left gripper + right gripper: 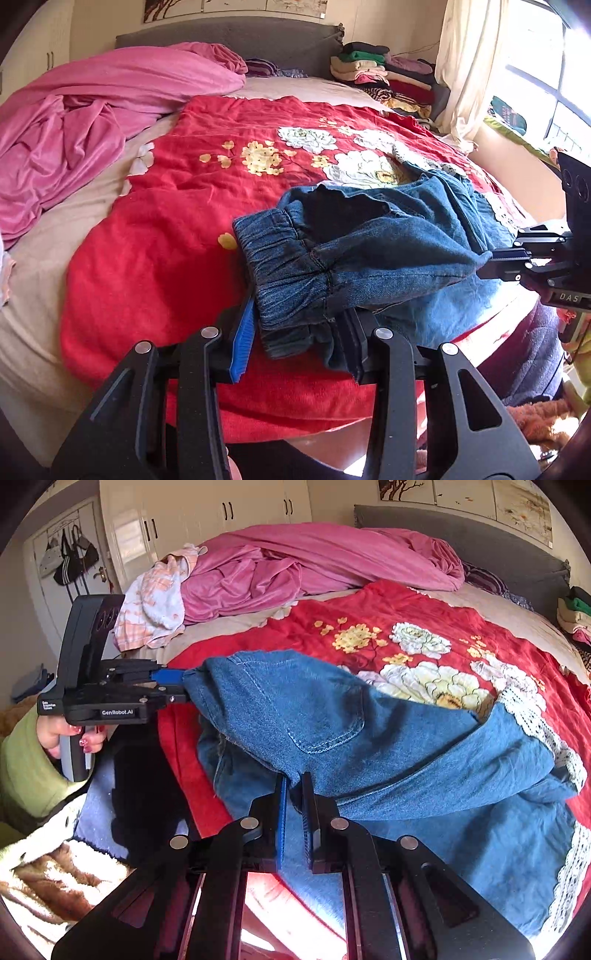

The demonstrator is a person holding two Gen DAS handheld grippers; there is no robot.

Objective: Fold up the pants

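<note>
Blue denim pants (369, 251) with lace-trimmed hems lie on the red floral blanket (177, 206), partly lifted. My left gripper (295, 325) is shut on the elastic waistband near its corner. It also shows at the left of the right wrist view (184, 686), pinching the denim edge. My right gripper (294, 786) is shut on the seat of the pants (369, 738), just below the back pocket. It shows at the right edge of the left wrist view (484, 266). The legs trail to the right with lace hems (569, 871).
A pink quilt (92, 122) is heaped at the far left of the bed. A stack of folded clothes (380, 74) sits by the grey headboard (229, 37). A window and curtain (469, 66) are at right. Wardrobes (207, 513) stand behind.
</note>
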